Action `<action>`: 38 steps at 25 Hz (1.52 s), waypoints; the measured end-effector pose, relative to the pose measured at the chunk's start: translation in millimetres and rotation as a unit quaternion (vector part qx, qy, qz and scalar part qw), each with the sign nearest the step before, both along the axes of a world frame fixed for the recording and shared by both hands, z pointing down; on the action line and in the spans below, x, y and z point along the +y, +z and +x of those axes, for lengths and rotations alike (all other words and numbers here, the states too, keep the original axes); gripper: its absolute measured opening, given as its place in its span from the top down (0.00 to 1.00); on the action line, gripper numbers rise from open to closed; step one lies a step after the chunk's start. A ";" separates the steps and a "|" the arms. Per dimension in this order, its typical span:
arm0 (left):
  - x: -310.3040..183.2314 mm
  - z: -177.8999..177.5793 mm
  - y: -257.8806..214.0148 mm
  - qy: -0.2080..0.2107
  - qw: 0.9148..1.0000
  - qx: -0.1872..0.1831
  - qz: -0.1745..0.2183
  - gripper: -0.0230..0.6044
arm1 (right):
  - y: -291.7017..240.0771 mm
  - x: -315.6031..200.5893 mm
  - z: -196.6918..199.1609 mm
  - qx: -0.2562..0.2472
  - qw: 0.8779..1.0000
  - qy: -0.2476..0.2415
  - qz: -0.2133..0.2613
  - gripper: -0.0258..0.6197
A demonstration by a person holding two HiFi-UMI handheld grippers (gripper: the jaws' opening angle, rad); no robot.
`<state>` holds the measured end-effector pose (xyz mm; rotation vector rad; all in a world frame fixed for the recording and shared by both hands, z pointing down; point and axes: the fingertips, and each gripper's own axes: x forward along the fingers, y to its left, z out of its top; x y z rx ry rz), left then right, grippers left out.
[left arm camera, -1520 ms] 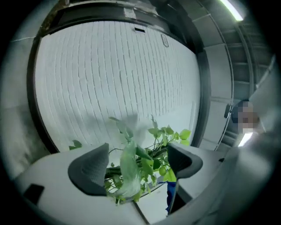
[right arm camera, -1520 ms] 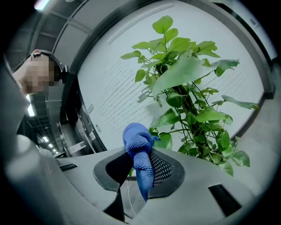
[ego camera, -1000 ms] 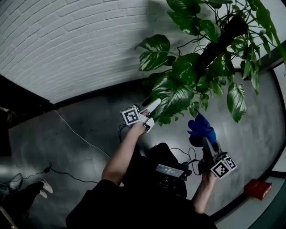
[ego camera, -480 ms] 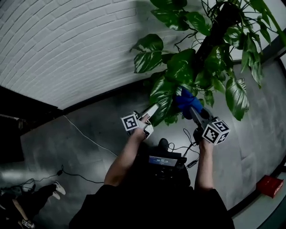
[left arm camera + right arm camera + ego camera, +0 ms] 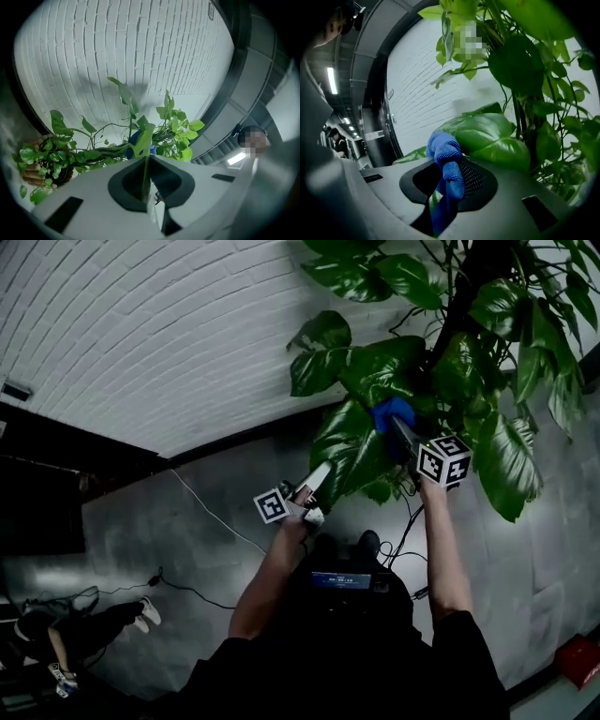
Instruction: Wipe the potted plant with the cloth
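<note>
The potted plant [image 5: 441, 352] has big glossy green leaves and a dark central stem. In the head view my left gripper [image 5: 322, 476] is shut on the lower edge of a large leaf [image 5: 349, 442]. The left gripper view shows that leaf [image 5: 142, 140] edge-on, pinched between the pads of my left gripper [image 5: 146, 158]. My right gripper [image 5: 397, 427] is shut on a bunched blue cloth [image 5: 390, 412], which rests against the same leaf's upper side. In the right gripper view the cloth [image 5: 445, 152] sticks out of my right gripper [image 5: 449, 180], against broad leaves [image 5: 487, 133].
A white brick wall [image 5: 159, 334] stands behind the plant. A thin cable [image 5: 211, 518] runs over the grey floor. A red box [image 5: 578, 659] lies at the lower right. A woven pot [image 5: 40, 169] shows at the left of the left gripper view.
My right gripper has carried the blue cloth up and left from beside my body onto the large leaf. My left gripper's jaws have closed on the leaf's edge.
</note>
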<state>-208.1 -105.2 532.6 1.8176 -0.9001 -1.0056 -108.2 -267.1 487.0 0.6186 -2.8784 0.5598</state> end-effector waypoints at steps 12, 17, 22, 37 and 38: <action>-3.6 3.5 -18.7 0.009 0.995 0.090 0.039 0.95 | 82.8 118.5 11.6 -0.030 0.991 -0.100 -0.078 0.81; -7.3 3.3 -22.5 0.024 0.990 0.129 0.041 0.94 | 70.6 153.4 48.6 -0.049 0.993 -0.087 -0.068 0.81; -10.0 1.9 -20.2 0.030 0.988 0.147 0.037 0.94 | -14.2 120.7 101.4 -0.149 0.989 0.005 0.001 0.81; -10.2 2.9 -27.4 0.017 0.975 0.215 0.057 0.94 | 20.1 110.8 -11.6 -0.108 0.991 -0.074 -0.016 0.81; -11.0 2.3 -28.6 0.016 0.974 0.220 0.058 0.94 | 24.9 124.8 -11.7 -0.113 0.990 -0.085 -0.021 0.81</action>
